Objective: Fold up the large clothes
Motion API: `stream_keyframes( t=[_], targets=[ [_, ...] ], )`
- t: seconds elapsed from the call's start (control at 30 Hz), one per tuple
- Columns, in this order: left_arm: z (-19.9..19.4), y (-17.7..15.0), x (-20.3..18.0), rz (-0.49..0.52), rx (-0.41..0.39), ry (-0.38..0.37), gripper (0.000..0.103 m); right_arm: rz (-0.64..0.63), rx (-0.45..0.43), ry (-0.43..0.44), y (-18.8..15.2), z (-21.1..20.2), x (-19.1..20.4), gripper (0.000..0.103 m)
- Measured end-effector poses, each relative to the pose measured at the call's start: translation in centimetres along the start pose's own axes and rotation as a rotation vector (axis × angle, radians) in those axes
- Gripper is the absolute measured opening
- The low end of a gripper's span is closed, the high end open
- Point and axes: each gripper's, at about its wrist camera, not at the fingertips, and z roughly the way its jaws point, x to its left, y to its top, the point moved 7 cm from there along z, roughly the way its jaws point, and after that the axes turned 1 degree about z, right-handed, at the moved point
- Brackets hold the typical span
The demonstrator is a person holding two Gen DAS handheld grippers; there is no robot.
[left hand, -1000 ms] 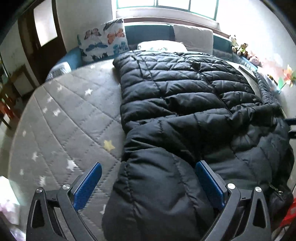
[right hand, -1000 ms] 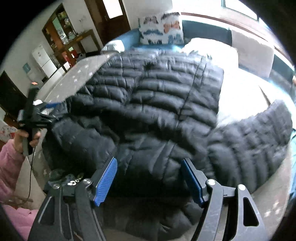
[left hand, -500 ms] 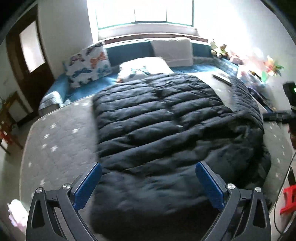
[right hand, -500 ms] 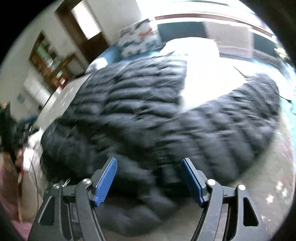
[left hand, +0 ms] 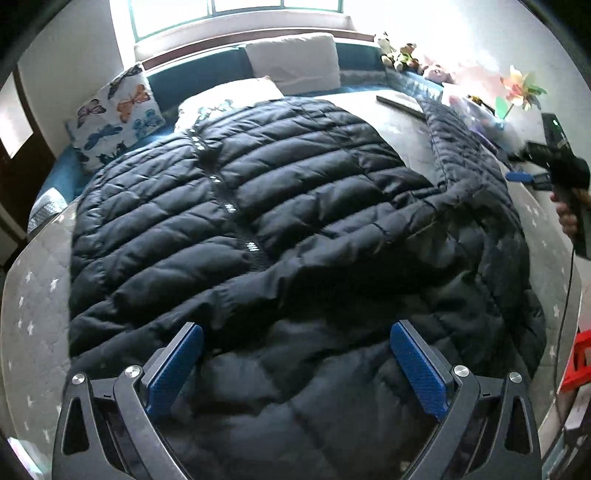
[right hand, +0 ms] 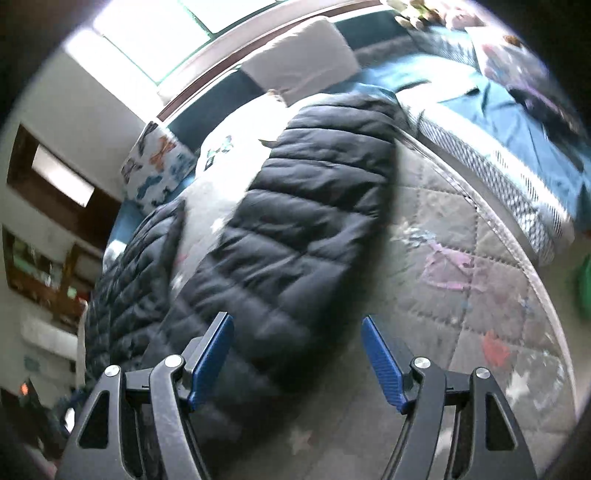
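Left wrist view: a black quilted puffer jacket (left hand: 280,221) is spread on the grey star-patterned quilted bed cover (left hand: 33,295). The left gripper (left hand: 295,365) is held spread above its hem; the right gripper (right hand: 297,356) is spread over one sleeve (right hand: 295,229), nothing pinched.

Daylight from the far window, sharp on the left view, smeared on the right.

The window (left hand: 236,14) blows out to white and glares off the pillow (right hand: 236,125) in the right wrist view. That view shows motion blur across the black jacket (right hand: 295,229). Both fisheye views bend and darken at the edges.
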Motion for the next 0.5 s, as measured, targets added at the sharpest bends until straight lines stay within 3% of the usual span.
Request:
stream_keyframes(
  t=[0.33,0.37,0.47,0.5],
  targets=[
    [2.4,0.3,-0.9,0.037,0.014,-0.012,0.103,0.131,-0.079,0.099,3.9,2.9,-1.5,0.079],
    [2.4,0.3,-0.9,0.04,0.014,-0.013,0.103,0.142,-0.085,0.111,4.1,3.1,-1.4,0.073],
    [2.3,0.4,-1.0,0.041,0.022,-0.007,0.103,0.178,-0.079,0.094,4.2,3.8,-1.6,0.032],
    [2.2,0.5,-1.0,0.042,0.023,-0.005,0.103,0.19,-0.075,0.108,4.0,3.9,-1.6,0.025]
  ],
)
